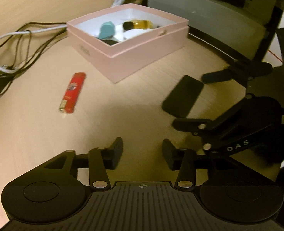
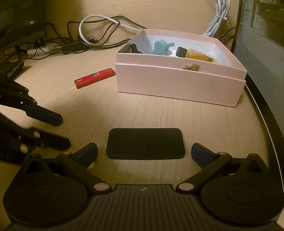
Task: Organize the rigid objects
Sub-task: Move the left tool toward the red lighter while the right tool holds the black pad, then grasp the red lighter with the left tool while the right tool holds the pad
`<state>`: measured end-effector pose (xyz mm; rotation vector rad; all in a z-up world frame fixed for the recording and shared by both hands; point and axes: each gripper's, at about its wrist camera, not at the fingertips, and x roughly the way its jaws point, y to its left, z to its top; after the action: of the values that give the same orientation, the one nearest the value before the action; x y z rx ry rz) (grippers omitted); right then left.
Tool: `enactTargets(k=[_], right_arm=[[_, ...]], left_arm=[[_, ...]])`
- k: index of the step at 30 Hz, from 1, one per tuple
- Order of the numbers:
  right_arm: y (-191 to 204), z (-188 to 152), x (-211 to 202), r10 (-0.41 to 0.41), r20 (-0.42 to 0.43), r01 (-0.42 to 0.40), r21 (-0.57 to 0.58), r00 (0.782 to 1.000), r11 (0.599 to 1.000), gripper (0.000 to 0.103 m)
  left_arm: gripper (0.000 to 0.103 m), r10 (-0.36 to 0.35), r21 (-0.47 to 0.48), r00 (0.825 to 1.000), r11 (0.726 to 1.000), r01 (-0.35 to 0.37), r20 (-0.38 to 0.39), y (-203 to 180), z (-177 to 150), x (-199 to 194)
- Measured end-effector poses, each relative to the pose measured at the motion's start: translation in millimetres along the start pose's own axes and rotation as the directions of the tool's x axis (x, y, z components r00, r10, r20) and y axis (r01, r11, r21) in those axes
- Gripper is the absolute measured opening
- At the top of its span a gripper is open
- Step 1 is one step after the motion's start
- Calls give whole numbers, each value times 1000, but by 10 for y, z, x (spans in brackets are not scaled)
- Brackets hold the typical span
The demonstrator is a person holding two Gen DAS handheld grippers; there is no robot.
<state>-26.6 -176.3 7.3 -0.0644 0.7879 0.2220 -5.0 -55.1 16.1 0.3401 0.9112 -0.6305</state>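
Note:
A flat black rounded case (image 2: 144, 143) lies on the wooden table between the wide-open fingers of my right gripper (image 2: 143, 153), which do not touch it. In the left wrist view the same case (image 1: 182, 96) sits to the right, flanked by the right gripper (image 1: 189, 100). My left gripper (image 1: 142, 154) is open over bare table with nothing between its fingers. A red lighter (image 1: 72, 92) lies left of the open pink box (image 1: 142, 57). The box (image 2: 176, 84) holds a teal piece (image 2: 161, 47) and an amber bottle (image 2: 197, 55).
Tangled black and white cables (image 2: 95, 28) lie behind the box and lighter (image 2: 94, 78). A grey cabinet (image 2: 267, 48) stands right of the box, by the table's curved dark edge (image 2: 261, 115). A dark monitor base (image 2: 16, 28) is at the back left.

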Motion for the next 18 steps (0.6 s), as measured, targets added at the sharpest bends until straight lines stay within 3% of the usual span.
enactTargets(k=[5,7,9,13,18], right_arm=[[-3,-8,-1,1,4,-1,1,1000,1000,103],[-7,-6,0,2,4,-2,0,1000,1000,103],[-9,-6,0,3,5,-3,-1,1000,1000,103],[-6,-7,0,1,7,-1,1,1000,1000,103],[-7,-10,4,1,7,-1,-1,1000,1000,103]], left_arm=[[54,-42,-55,999,998,43,3,99,19,-32],[53,-49,-94,998,994,53,49,198,46,-126],[53,8,-130,995,991,6,101,343,115,-224],[51,110,-180,987,980,-87,121,677,349,-190],[51,152,-173,985,975,-136,85,878,625,125]])
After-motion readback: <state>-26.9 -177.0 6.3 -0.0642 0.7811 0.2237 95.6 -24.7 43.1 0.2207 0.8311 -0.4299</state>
